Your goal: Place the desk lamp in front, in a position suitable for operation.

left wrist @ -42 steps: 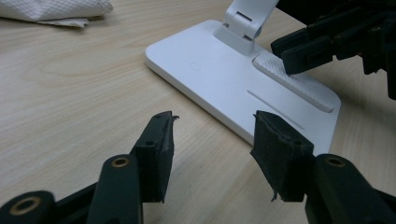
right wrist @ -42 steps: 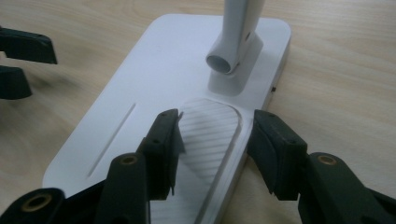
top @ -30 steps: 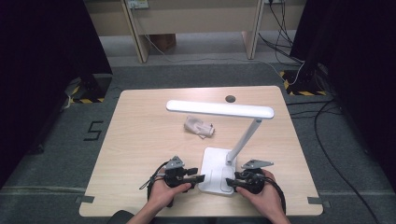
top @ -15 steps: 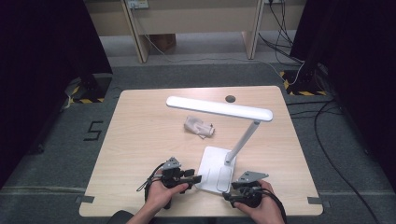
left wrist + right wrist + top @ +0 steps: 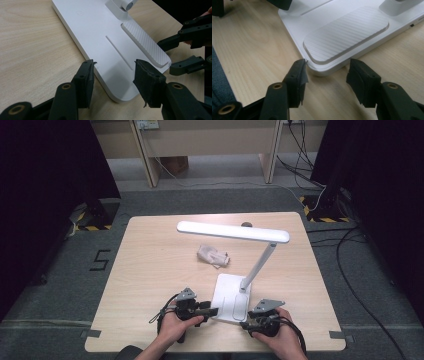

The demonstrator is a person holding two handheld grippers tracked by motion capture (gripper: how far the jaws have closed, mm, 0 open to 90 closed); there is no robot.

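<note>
Both claws, left (image 5: pixel 214 311) and right (image 5: pixel 244 323), gape apart at the lamp base (image 5: pixel 231 296) corners, gripping nothing

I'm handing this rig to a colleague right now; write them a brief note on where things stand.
Left gripper: open, jaws astride the near left corner of the lamp base, not clamping.
Right gripper: open, its jaws have just been closing, at the base's near right corner, nothing gripped.
Lamp stands upright on the table; crumpled cloth lies behind the base.
Done: both grippers are lined up.
Left: probably grip the base and move it.

Grey carpet (image 5: pixel 150 200); dark curtains (image 5: pixel 45 180).
</note>
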